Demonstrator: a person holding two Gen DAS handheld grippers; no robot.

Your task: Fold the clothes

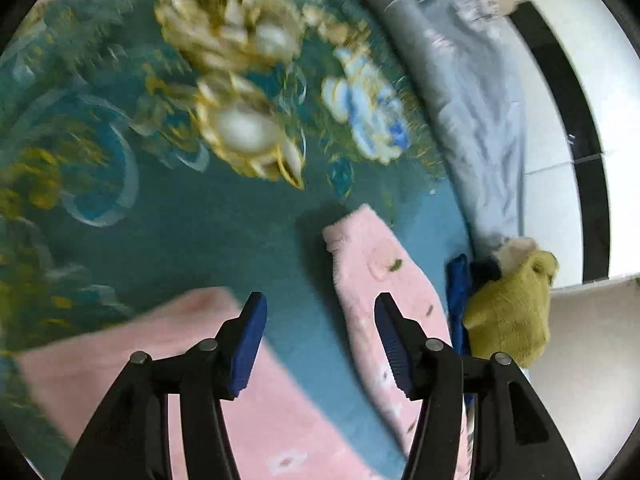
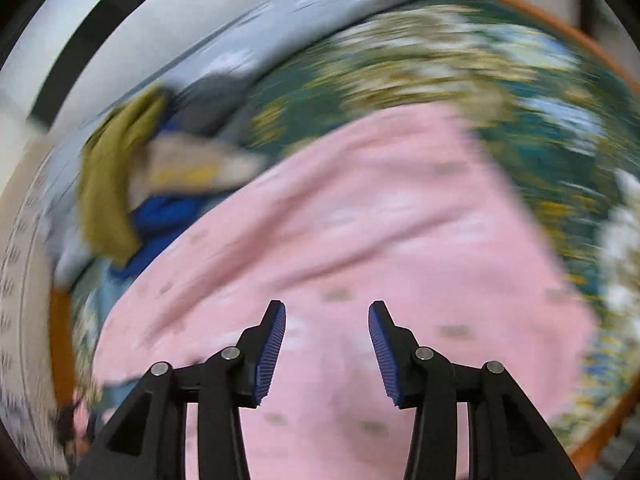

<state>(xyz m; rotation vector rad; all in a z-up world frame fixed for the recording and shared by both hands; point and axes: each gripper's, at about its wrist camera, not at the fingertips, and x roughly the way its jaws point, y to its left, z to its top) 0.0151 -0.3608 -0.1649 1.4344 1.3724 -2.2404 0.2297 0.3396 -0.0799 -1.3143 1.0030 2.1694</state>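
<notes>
Between folds: both grippers released, pink fleece garment (image 2: 360,208) lying flat on the floral tablecloth (image 1: 180,220).
Left gripper (image 1: 320,344) and right gripper (image 2: 327,350) spread, empty, above the garment; next move likely requires re-gripping an edge.

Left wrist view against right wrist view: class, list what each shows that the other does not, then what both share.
Only the left wrist view shows the pink fleece sleeve end lying apart on the teal floral cloth, and the open left gripper.

Only the right wrist view shows the broad pink fleece body and the open right gripper.

Both show the olive-green plush garment and pale blue fabric.
</notes>
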